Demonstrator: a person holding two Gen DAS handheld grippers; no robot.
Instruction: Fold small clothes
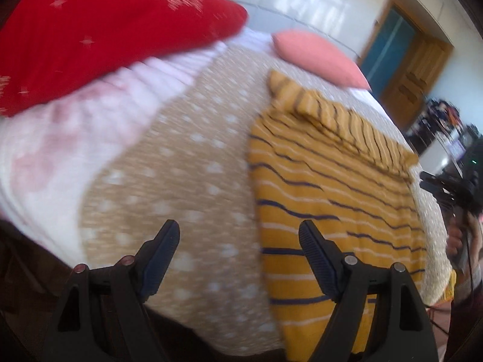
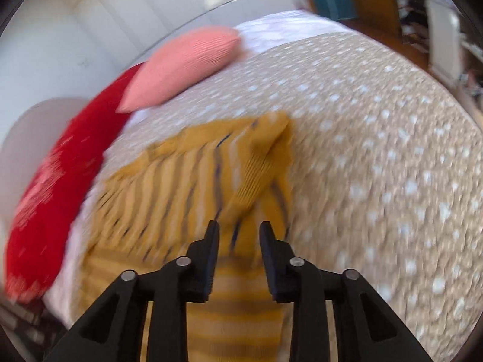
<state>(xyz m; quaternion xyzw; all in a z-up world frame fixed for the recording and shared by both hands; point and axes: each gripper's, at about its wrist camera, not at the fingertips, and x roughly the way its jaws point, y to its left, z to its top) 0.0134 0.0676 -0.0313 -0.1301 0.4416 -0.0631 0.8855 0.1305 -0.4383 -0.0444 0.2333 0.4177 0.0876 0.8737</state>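
A small yellow garment (image 1: 326, 199) with dark and white stripes lies flat on a tan bedspread with white dots (image 1: 181, 181). Its far edge is folded over into a striped band. My left gripper (image 1: 238, 238) is open and empty, hovering above the garment's left edge. In the right wrist view the same garment (image 2: 187, 187) lies ahead, one sleeve with a ribbed cuff (image 2: 256, 178) folded across it. My right gripper (image 2: 238, 235) is open above the garment, the cloth below the fingers, not pinched. Both views are motion blurred.
A red cushion (image 1: 99, 30) and a pink cushion (image 1: 317, 57) lie at the head of the bed, also seen in the right wrist view as red (image 2: 60, 187) and pink (image 2: 181, 66). A white-pink blanket (image 1: 60, 150) lies at left. A wooden door (image 1: 413, 69) stands behind.
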